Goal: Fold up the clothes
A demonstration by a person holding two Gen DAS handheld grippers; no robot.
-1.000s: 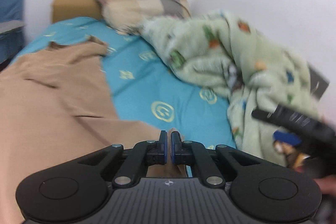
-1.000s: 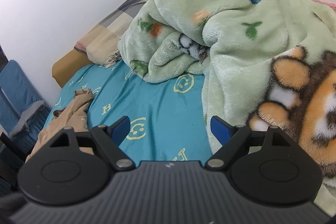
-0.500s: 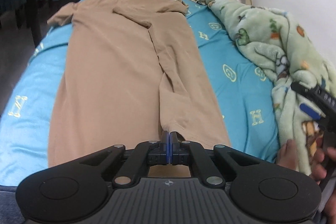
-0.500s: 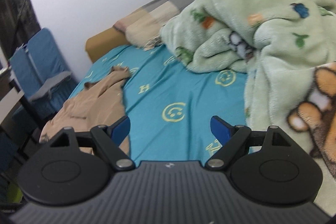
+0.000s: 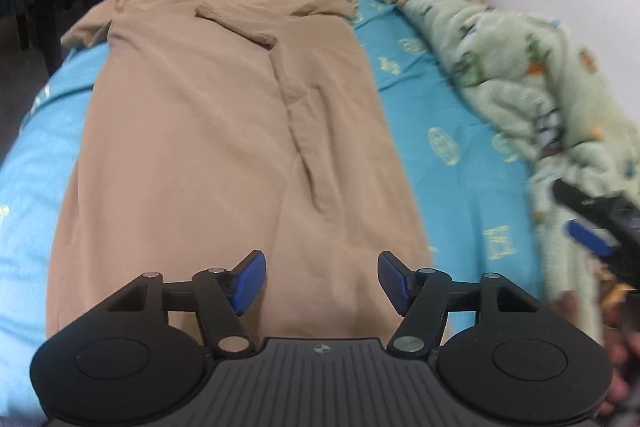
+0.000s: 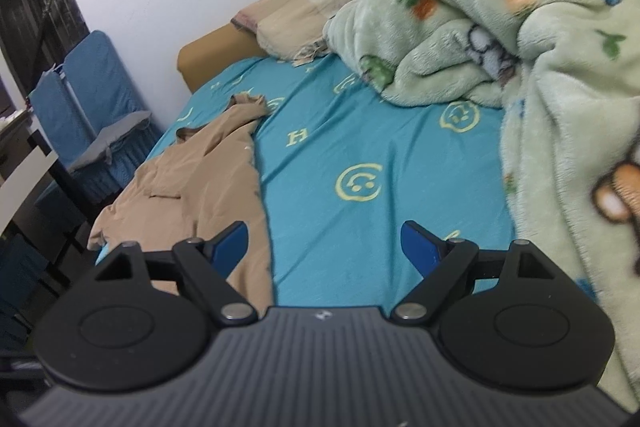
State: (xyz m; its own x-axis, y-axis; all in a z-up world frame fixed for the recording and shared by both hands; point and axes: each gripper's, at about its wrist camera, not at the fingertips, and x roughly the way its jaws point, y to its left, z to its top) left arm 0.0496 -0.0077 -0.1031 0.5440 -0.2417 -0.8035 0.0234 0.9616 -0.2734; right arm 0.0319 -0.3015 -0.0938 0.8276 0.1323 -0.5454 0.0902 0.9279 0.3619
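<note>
A long tan garment (image 5: 208, 147) lies lengthwise on the blue bedsheet (image 5: 452, 163), collar at the far end, its right side folded over toward the middle. My left gripper (image 5: 322, 277) hovers over the garment's near hem with its jaws opening; the cloth lies below them and the blue pads do not press on it. My right gripper (image 6: 324, 247) is open over the sheet, at the garment's (image 6: 200, 187) right edge, with nothing between its fingers. The right gripper (image 5: 592, 223) also shows at the right edge of the left wrist view.
A fluffy green blanket (image 6: 520, 39) is heaped along the bed's right side by the wall. A checked pillow (image 6: 312, 7) lies at the head of the bed. Blue-covered chairs (image 6: 92, 99) and a dark table stand left of the bed. A hand (image 5: 616, 339) holds the right gripper.
My left gripper was shut on the garment's hem and has let it go, its jaws now apart. It swung over the garment and tilted down. The right gripper drifted left toward the garment's edge.
</note>
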